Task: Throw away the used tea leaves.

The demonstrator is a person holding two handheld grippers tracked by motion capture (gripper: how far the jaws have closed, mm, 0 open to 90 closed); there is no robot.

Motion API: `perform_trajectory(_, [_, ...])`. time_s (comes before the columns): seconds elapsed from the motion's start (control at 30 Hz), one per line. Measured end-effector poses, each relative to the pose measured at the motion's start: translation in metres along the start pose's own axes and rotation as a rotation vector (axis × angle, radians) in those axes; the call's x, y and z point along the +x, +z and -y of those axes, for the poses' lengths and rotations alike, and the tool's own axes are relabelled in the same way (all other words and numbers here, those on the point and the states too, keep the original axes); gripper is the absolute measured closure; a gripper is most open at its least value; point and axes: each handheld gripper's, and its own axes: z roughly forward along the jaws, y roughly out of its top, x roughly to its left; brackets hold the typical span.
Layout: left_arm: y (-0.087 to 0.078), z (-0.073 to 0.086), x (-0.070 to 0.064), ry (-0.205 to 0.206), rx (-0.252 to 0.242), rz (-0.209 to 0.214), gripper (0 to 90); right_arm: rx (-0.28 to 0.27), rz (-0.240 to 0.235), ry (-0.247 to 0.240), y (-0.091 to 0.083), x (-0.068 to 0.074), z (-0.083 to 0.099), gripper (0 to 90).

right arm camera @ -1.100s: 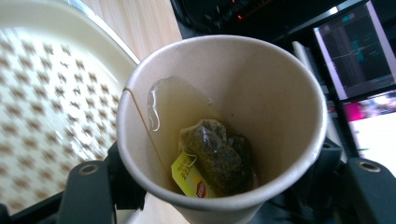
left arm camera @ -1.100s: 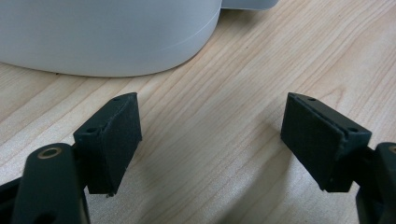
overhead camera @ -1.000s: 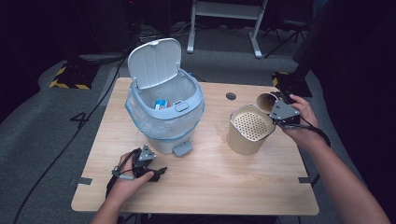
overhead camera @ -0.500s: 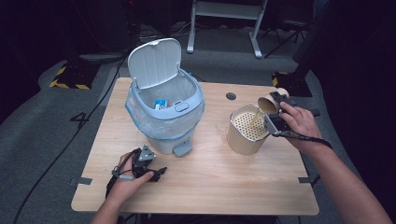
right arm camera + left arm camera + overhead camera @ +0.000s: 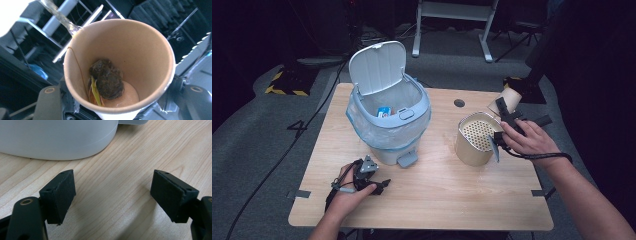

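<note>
Paper cup tipped at the strainer, wet tea dregs clinging inside.
My right gripper (image 5: 504, 111) has its jaws clamped on the paper cup (image 5: 117, 67), held tilted just beside the perforated metal strainer canister (image 5: 475, 138); it's light and crushable, so I'd squeeze gently at mid-wall. The soggy tea clump (image 5: 106, 78) looks sticky. My left gripper (image 5: 112, 195) rests wide open on the wooden table (image 5: 120, 165) beside the pedal bin (image 5: 389, 127).

Left gripper (image 5: 379, 186) low at frame's lower left, fingers (image 5: 60, 195) spread wide, hand wrapped round it. Right gripper (image 5: 507, 114) raised at right, fingers clamped, forearm reaching in.
</note>
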Motion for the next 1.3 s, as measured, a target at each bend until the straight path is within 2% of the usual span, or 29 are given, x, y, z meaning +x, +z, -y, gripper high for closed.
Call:
perform_trajectory(0.03, [0.0, 0.0, 0.0, 0.0, 0.0, 0.0, 20.3, 0.011, 0.021, -0.043, -0.001, -0.001, 0.0, 34.5])
perform_trajectory(0.1, [0.0, 0.0, 0.0, 0.0, 0.0, 0.001, 20.3, 0.014, 0.031, -0.061, -0.001, -0.002, -0.001, 34.5])
perform_trajectory(0.27, [0.0, 0.0, 0.0, 0.0, 0.0, 0.0, 20.3, 0.039, 0.048, -0.157, -0.001, -0.004, -0.003, 34.7])
perform_trajectory(0.3, [0.0, 0.0, 0.0, 0.0, 0.0, 0.0, 20.3, 0.053, 0.046, -0.189, 0.0, -0.003, -0.004, 34.9])
perform_trajectory(0.33, [0.0, 0.0, 0.0, 0.0, 0.0, 0.0, 20.3, 0.053, 0.046, -0.189, 0.0, -0.003, -0.004, 34.9])
perform_trajectory(0.37, [0.0, 0.0, 0.0, 0.0, -0.001, -0.001, 20.3, 0.065, 0.056, -0.212, 0.0, -0.002, -0.005, 35.2])
perform_trajectory(0.4, [0.0, 0.0, 0.0, 0.0, -0.001, -0.001, 20.3, 0.065, 0.056, -0.212, 0.0, -0.002, -0.005, 35.2])
perform_trajectory(0.43, [0.0, 0.0, 0.0, 0.0, 0.0, 0.001, 20.3, 0.075, 0.068, -0.244, -0.001, -0.002, -0.008, 35.4])
perform_trajectory(0.53, [0.0, 0.0, 0.0, 0.0, 0.0, -0.001, 20.3, 0.074, 0.071, -0.268, -0.001, -0.002, -0.009, 35.4])
perform_trajectory(0.6, [0.0, 0.0, 0.0, 0.0, 0.0, 0.001, 20.3, 0.071, 0.067, -0.273, 0.0, -0.003, -0.006, 35.4])
perform_trajectory(0.63, [0.0, 0.0, 0.0, 0.0, 0.0, -0.001, 20.3, 0.101, 0.078, -0.24, 0.0, -0.004, -0.001, 35.4])
perform_trajectory(0.67, [0.0, 0.0, 0.0, 0.0, 0.0, -0.001, 20.3, 0.101, 0.078, -0.24, 0.0, -0.004, -0.001, 35.4])
perform_trajectory(0.7, [0.0, 0.0, 0.0, 0.0, 0.0, -0.001, 20.3, 0.102, 0.076, -0.25, -0.001, -0.004, -0.001, 35.5])
perform_trajectory(0.73, [0.0, 0.0, 0.0, 0.0, 0.0, -0.001, 20.3, 0.069, 0.069, -0.297, -0.002, -0.002, -0.004, 35.8])
perform_trajectory(0.77, [0.0, 0.0, 0.0, 0.0, 0.0, 0.0, 20.2, 0.062, 0.075, -0.312, -0.002, -0.003, -0.004, 36.1])
perform_trajectory(0.8, [0.0, 0.0, 0.0, 0.003, 0.0, -0.002, 20.2, 0.085, 0.078, -0.284, -0.002, -0.005, -0.001, 36.2])
perform_trajectory(0.83, [0.0, 0.0, 0.0, 0.003, 0.0, -0.003, 20.2, 0.079, 0.082, -0.307, -0.004, -0.006, -0.003, 36.4])
perform_trajectory(0.87, [0.0, 0.0, 0.0, 0.0, 0.0, 0.0, 20.2, 0.079, 0.082, -0.307, -0.004, -0.006, -0.003, 36.4])
perform_trajectory(0.9, [0.0, 0.0, 0.0, 0.003, 0.0, -0.002, 20.2, 0.06, 0.08, -0.333, -0.004, -0.004, -0.005, 36.5])
perform_trajectory(1.0, [0.0, 0.0, 0.0, 0.0, 0.0, -0.001, 20.2, 0.051, 0.088, -0.356, -0.005, -0.005, -0.006, 36.5])
perform_trajectory(1.03, [0.0, 0.0, 0.0, 0.002, 0.0, -0.002, 20.2, 0.067, 0.093, -0.328, -0.005, -0.008, -0.003, 36.5])
perform_trajectory(1.07, [0.0, 0.0, 0.0, 0.002, 0.0, -0.002, 20.1, 0.067, 0.093, -0.328, -0.005, -0.008, -0.003, 36.5])
perform_trajectory(1.13, [0.0, 0.0, 0.0, 0.0, 0.0, 0.0, 20.1, 0.087, 0.099, -0.293, -0.004, -0.011, 0.0, 36.5])
perform_trajectory(1.3, [0.0, 0.0, 0.0, 0.004, 0.0, -0.003, 20.2, 0.076, 0.105, -0.283, -0.006, -0.012, -0.002, 36.3])
